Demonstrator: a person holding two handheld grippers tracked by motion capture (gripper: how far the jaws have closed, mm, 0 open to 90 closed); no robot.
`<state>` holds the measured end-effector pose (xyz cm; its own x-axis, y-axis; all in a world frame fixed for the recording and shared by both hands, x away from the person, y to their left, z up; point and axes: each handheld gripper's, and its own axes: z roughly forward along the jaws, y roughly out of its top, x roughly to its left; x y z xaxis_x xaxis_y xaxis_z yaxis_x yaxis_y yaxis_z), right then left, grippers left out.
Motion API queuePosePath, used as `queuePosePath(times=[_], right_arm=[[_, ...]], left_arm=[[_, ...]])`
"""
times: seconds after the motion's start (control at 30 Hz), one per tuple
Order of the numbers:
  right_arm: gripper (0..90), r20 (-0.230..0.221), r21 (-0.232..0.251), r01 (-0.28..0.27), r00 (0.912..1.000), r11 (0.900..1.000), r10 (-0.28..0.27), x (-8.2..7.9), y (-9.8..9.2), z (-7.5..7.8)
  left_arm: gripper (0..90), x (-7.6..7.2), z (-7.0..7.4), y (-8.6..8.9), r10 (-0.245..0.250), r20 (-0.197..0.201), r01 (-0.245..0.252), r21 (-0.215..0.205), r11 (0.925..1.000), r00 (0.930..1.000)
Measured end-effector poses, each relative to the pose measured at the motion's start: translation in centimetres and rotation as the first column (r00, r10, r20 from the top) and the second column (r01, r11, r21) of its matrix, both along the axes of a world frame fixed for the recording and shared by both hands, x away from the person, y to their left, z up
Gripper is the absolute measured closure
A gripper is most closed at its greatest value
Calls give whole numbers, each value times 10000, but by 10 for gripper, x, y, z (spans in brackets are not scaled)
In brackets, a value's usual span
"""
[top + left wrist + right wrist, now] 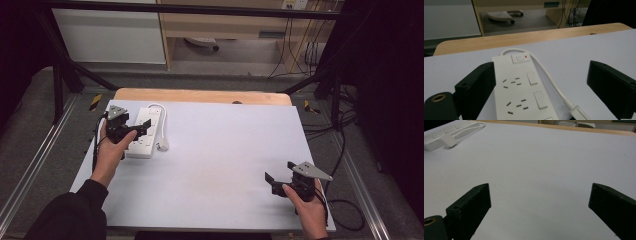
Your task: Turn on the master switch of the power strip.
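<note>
White-covered surface [210,165] carried a power strip [144,133] at upper left, beneath the left gripper [134,129], fingers spread, apparently approaching it; the right gripper [280,181] waited lower right, fingers likewise spread.

- We see a white power strip [144,132] lying flat on the table's white sheet, at its far left, long axis running front to back.
- We can make out its switch with a red light [520,57] at the far end, then rows of sockets, each with a white rocker beside it.
- Its white cord [549,77] loops out from the far end and back along the right side, ending in a plug [162,145] lying just beside the strip.
</note>
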<state>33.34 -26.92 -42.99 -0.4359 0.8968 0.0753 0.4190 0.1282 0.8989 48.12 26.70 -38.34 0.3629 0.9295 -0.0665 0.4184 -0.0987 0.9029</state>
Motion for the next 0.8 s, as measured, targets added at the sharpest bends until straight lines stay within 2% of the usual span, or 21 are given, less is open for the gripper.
queuePosePath(times=[0.2, 0.4, 0.8], right_arm=[[47, -6, 28, -69, 10000, 10000, 69, 0, 1, 1], [44, 24, 60, -48, 10000, 10000, 47, -1, 3, 1], [41, 104, -54, -55, 9999, 10000, 56, -1, 3, 3]], left_arm=[[94, 11, 2, 0, 160, -64, -159, 277, 9995, 9999], [97, 21, 7, -3, 236, 121, -239, 304, 9993, 9996], [101, 38, 9, -5, 345, 77, -349, 586, 9977, 9994]])
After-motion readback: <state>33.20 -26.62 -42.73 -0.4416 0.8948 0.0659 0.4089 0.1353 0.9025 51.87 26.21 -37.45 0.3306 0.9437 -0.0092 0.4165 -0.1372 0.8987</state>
